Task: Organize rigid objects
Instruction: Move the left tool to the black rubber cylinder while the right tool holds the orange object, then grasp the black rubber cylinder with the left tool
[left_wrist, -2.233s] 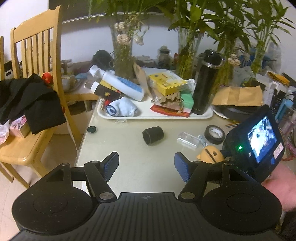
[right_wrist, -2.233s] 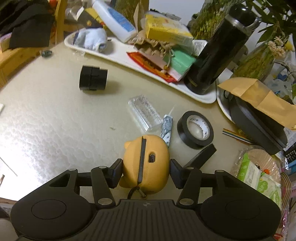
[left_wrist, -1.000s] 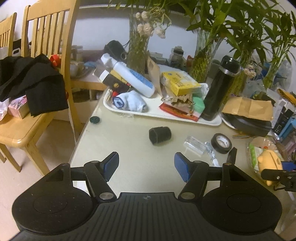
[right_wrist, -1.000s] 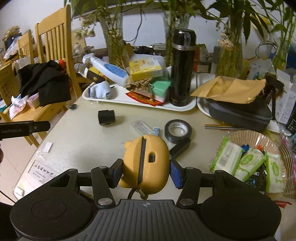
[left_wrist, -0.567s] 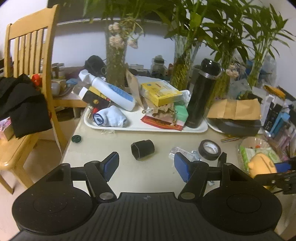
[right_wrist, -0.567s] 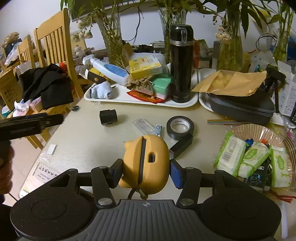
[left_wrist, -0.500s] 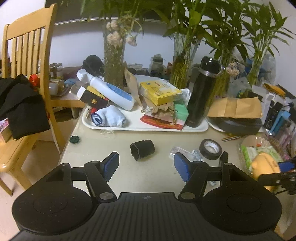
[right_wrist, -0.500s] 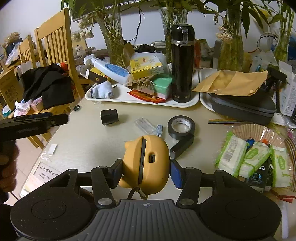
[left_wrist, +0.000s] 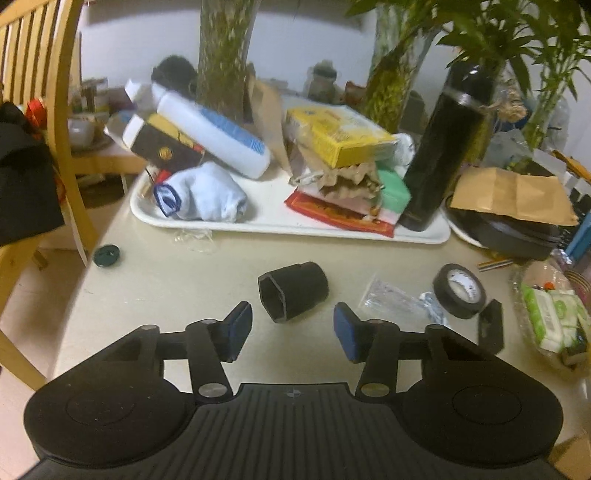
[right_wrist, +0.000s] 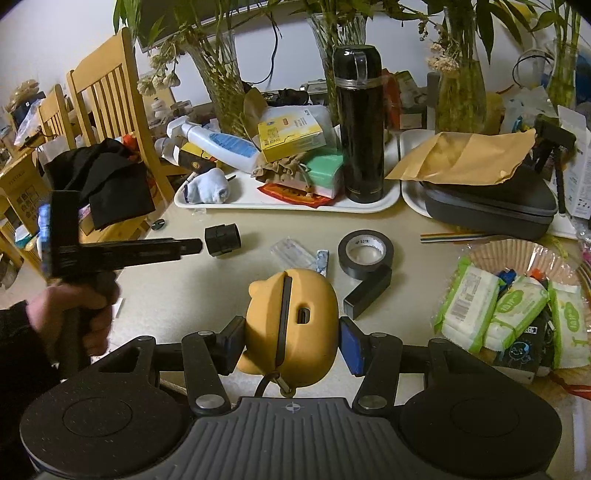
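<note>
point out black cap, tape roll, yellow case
black cap (left_wrist: 293, 295), left wrist view, on its side wall
tape roll (right_wrist: 365, 253), right wrist view, on its top rim
yellow case (right_wrist: 314, 325), right wrist view, on its body right of the seam

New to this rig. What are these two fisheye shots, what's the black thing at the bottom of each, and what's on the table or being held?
There is no robot: a person holds a two-finger gripper in each hand, each carrying a camera that looks out along its fingers. The black shape at the bottom is that gripper's own body.

Left wrist view: the left gripper holds nothing; its jaws have just been closing and stand apart just short of a black cylindrical part lying on the table.

Right wrist view: the right gripper is clamped on a yellow duck-shaped case. The left gripper and the hand holding it show at the left.

Also on the table: a black tape roll, a clear packet and a cluttered white tray.
</note>
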